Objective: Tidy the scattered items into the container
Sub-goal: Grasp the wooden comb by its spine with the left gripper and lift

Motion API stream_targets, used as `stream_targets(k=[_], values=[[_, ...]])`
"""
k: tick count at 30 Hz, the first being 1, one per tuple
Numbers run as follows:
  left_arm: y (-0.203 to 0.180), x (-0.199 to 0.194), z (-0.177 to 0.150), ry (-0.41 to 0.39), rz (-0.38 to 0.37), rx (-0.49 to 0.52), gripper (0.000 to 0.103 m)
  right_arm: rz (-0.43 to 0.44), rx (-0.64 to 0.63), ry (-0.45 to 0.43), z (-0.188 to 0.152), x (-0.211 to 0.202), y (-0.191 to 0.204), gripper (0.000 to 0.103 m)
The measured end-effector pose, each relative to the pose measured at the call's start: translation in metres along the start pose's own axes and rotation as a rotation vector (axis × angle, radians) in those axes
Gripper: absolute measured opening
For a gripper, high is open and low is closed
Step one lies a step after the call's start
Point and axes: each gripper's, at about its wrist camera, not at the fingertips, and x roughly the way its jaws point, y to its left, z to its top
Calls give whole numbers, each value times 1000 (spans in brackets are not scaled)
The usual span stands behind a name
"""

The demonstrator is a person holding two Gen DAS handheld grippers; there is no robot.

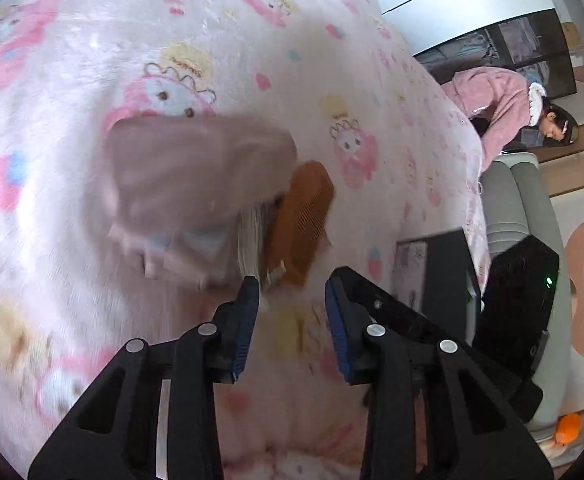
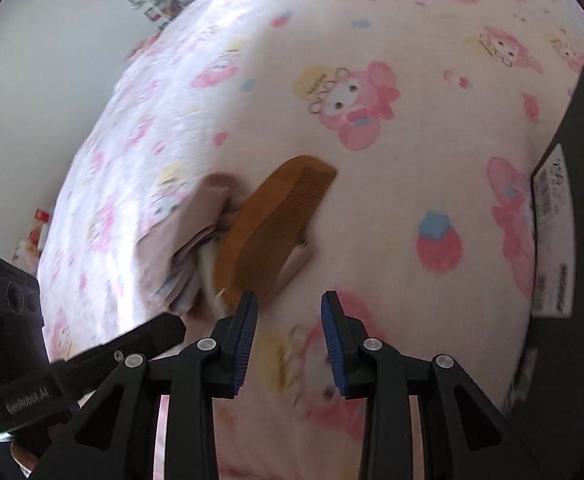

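Observation:
A brown wooden comb [image 2: 271, 224] lies on a pink cartoon-print blanket [image 2: 372, 160], leaning on a folded pale pink cloth [image 2: 187, 240]. The comb [image 1: 304, 216] and the cloth [image 1: 187, 184] also show in the left wrist view. A black box [image 2: 572, 208] with a white label stands at the right; in the left wrist view the box [image 1: 440, 272] is right of the comb. My left gripper [image 1: 292, 292] is open, just short of the comb. My right gripper [image 2: 289, 312] is open and empty, its left finger beside the comb's near end.
The blanket [image 1: 91, 80] covers a bed. A grey sofa arm [image 1: 524, 208] and a black device [image 1: 520, 292] lie right of the bed. A person in pink [image 1: 504, 108] bends over farther off. The left gripper's body [image 2: 19, 344] shows at lower left.

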Motion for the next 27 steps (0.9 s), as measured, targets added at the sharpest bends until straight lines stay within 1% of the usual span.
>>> stream_targets(k=[1,3,5,6,7,8,9,11,14,17,21,24,25,26,27], values=[[2,8,5,1,22,-8,33,2,11,-3,3,5,-3,29],[6,21,13,4,33,-31,35,-12,18,2,7,15,-7,29],[11,34,15,30,10,-63,34,-12,18,22,8,24,-9,29],[11,38,15,40,12,-66,34,-5,22,29,7,26,-11,29],[7,40,15,43,22,-50,27,2,23,28,5,25,-11,29],[3,41,13,42,33,-34,17,10,16,26,4,23,-10,29],[0,40,11,46,33,-28,16,27,8,27,3,21,-9,29],[-7,35,2,41,39,-32,12,102,-3,36,-1,16,-8,29],[-20,11,-15,10,53,-15,7,186,-21,20,-11,2,-8,29],[-32,-7,-30,-16,52,-9,6,232,-32,13,-26,-21,-4,29],[-53,-36,-67,-32,17,12,6,250,-47,-15,-59,-67,-3,29],[-73,-49,-99,-11,-47,53,6,243,-53,-63,-91,-112,-12,29],[-82,-52,-113,4,-80,61,6,237,-58,-71,-99,-122,-14,29],[-89,-53,-121,11,-96,73,6,227,-61,-83,-112,-139,-20,29],[-101,-53,-137,25,-111,101,6,214,-67,-96,-125,-150,-18,29]])
